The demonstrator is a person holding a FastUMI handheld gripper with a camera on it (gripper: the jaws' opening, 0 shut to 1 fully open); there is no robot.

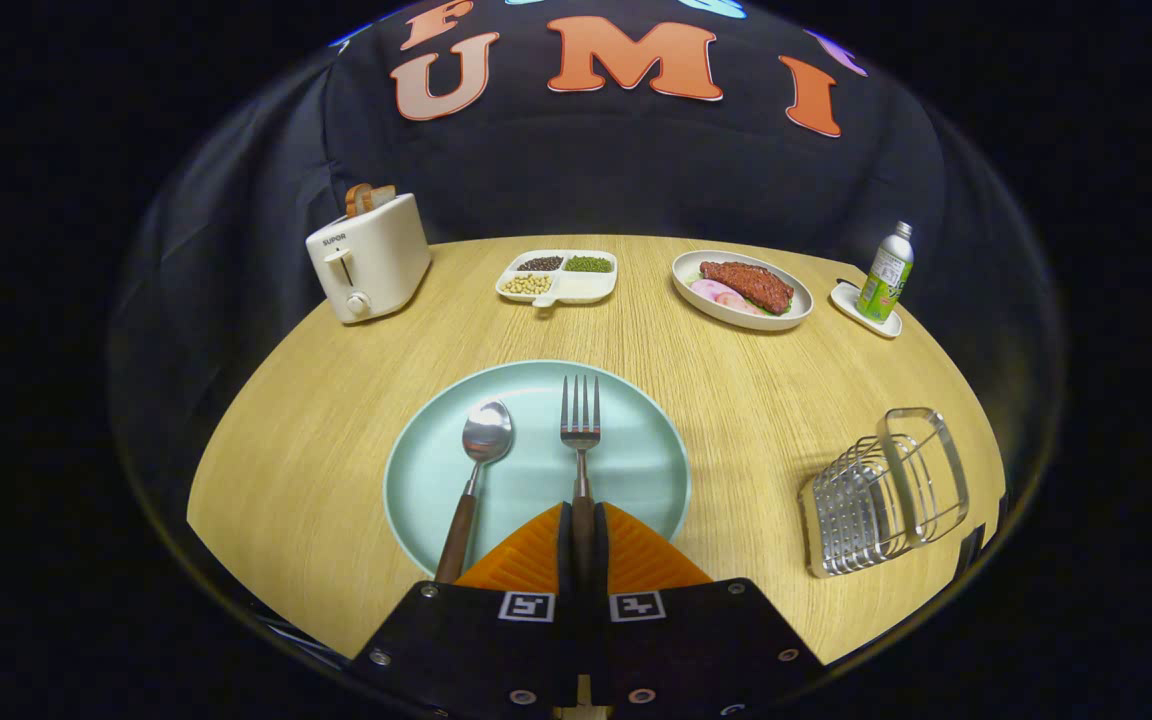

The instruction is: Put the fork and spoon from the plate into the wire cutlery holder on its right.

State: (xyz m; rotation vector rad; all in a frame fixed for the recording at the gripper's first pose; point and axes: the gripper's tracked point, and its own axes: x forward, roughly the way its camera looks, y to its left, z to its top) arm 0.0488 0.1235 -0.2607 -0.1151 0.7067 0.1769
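In the gripper view I look forward and downward over a round wooden table (336,420). The gripper (583,535) is at the bottom centre of the frame, low over the near rim of the plate (536,470), and it points away from me toward the back of the table. I cannot see the hand that carries it.

The two fingers are almost closed, and the brown handle of the fork (581,450) sits in the narrow gap between them. Both fingers press on the handle, so I am grasping the fork. Its metal head with the tines lies ahead of the fingers on the pale green plate, in the centre of the frame.

The spoon (476,470) lies on the same plate, left of the fork and apart from it, and its handle reaches over the near rim beside the left finger. The wire cutlery holder (886,495) stands at the lower right of the frame, well apart from the plate, and nothing is inside it.

I count one fork, one spoon, one plate and one holder. In the upper part of the frame I count one toaster (368,262) at the left, one divided dish (558,277) with beans, one oval plate of food (742,288), and one bottle (886,272) on a small tray at the right.
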